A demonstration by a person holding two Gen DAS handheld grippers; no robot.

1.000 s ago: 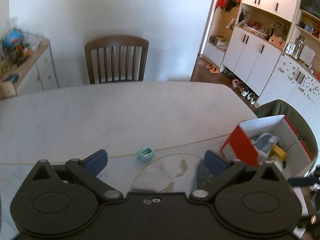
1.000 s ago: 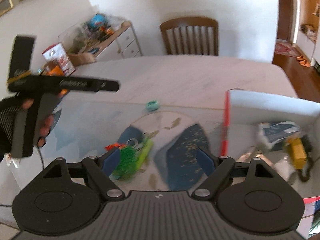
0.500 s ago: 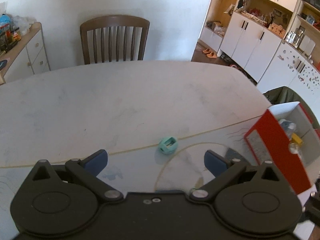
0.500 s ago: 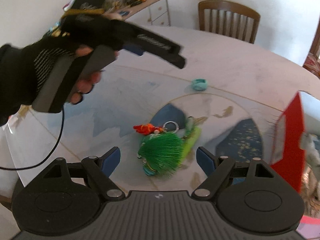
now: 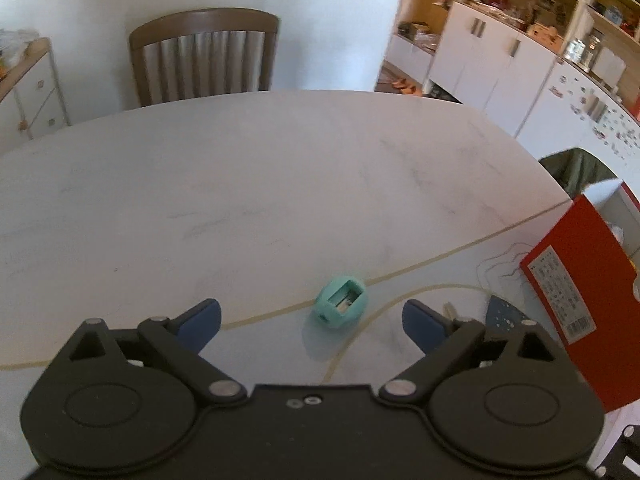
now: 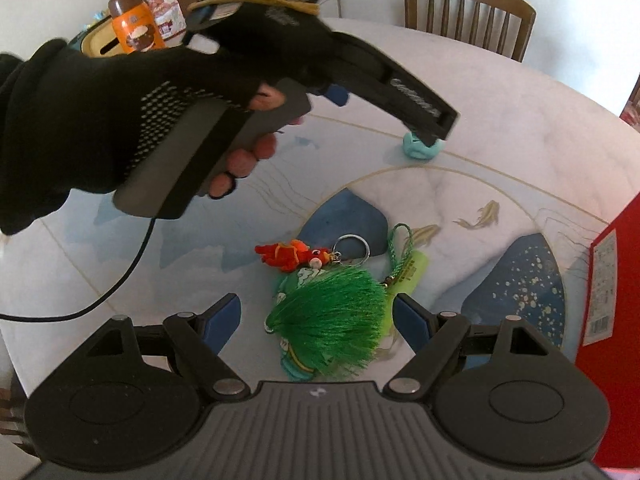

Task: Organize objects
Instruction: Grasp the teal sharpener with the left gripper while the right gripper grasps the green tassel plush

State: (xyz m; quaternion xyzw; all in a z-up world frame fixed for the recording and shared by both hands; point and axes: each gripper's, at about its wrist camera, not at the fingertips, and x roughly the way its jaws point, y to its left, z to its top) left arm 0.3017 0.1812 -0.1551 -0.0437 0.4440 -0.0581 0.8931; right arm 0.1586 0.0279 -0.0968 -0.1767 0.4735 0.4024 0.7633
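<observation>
Two near, downward wrist views, sharpener [image 5: 341, 307] shared.

My left gripper's arm hid the top of the teal sharpener [image 6: 422, 149] in the right wrist view. The red box [image 5: 576, 292] was cut off by both frames' right edges, its label too small to read.

- One teal pencil sharpener [image 5: 341, 303] is sitting on the surface [image 5: 256, 184].
- One green tassel [image 6: 332, 326] is lying there.
- One red fish charm [image 6: 289, 255] is lying beside it.
- One red box [image 5: 576, 280] is standing.
- One chair [image 5: 205, 54] is standing behind.
</observation>
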